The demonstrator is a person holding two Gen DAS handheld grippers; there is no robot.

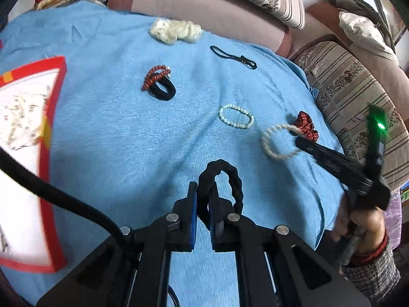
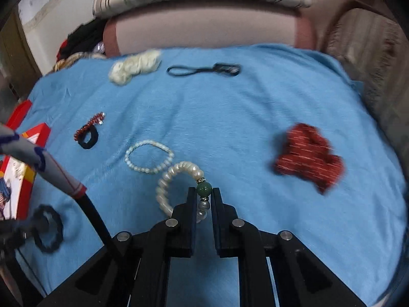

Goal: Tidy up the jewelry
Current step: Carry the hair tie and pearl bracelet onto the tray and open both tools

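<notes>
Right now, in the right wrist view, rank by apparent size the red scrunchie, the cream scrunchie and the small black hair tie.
1. red scrunchie, though nearer the camera
2. cream scrunchie
3. small black hair tie

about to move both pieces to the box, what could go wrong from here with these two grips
1. The right gripper pinches the pearl bracelet only at its round green bead; the bead could squirt out from between the fingers.
2. The left gripper clamps one side of the black braided hair tie; the soft loop may slide free.
3. The small pearl bracelet lies close by and could get dragged along.
</notes>
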